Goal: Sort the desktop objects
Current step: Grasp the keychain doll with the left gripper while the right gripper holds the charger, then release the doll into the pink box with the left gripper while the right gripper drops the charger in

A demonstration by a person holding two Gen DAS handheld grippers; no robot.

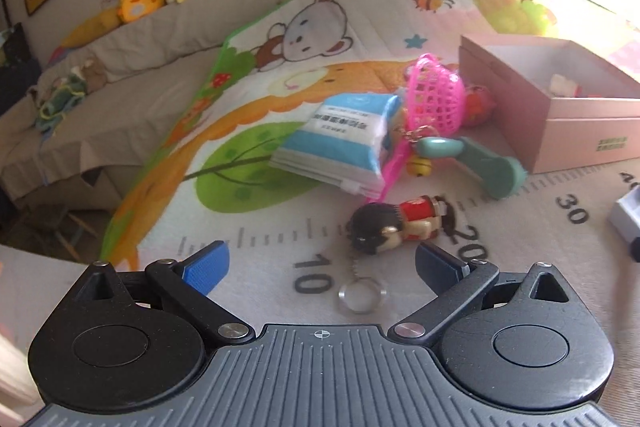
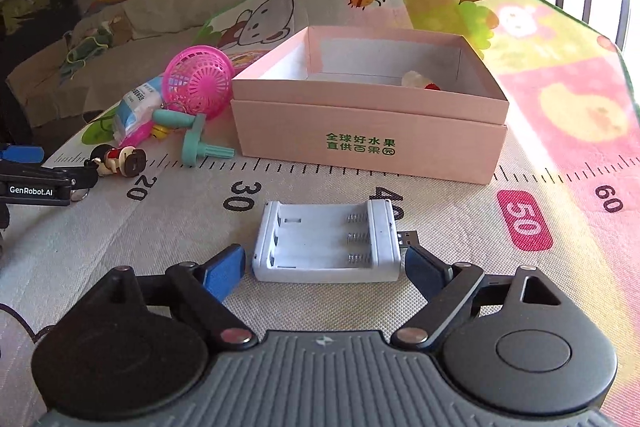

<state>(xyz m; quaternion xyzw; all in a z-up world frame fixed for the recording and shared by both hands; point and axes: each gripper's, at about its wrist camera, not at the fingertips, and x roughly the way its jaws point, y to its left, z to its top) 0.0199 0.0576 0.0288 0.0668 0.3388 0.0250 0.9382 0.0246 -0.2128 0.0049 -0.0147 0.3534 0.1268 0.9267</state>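
On the play mat (image 2: 520, 307): 1 pink cardboard box (image 2: 368, 131), 1 white battery charger (image 2: 328, 245) with 3 slots, 1 doll keychain (image 1: 394, 227), 1 pink plastic basket (image 2: 200, 81), 1 blue-and-white tissue pack (image 1: 340, 147), 1 teal plastic toy (image 1: 476, 159), 1 small yellow bell (image 1: 418, 167). Inside the box, 1 small white-and-red item (image 2: 420, 81), kind unclear. In view, 2 grippers: left gripper (image 1: 322, 263) and right gripper (image 2: 324, 267).
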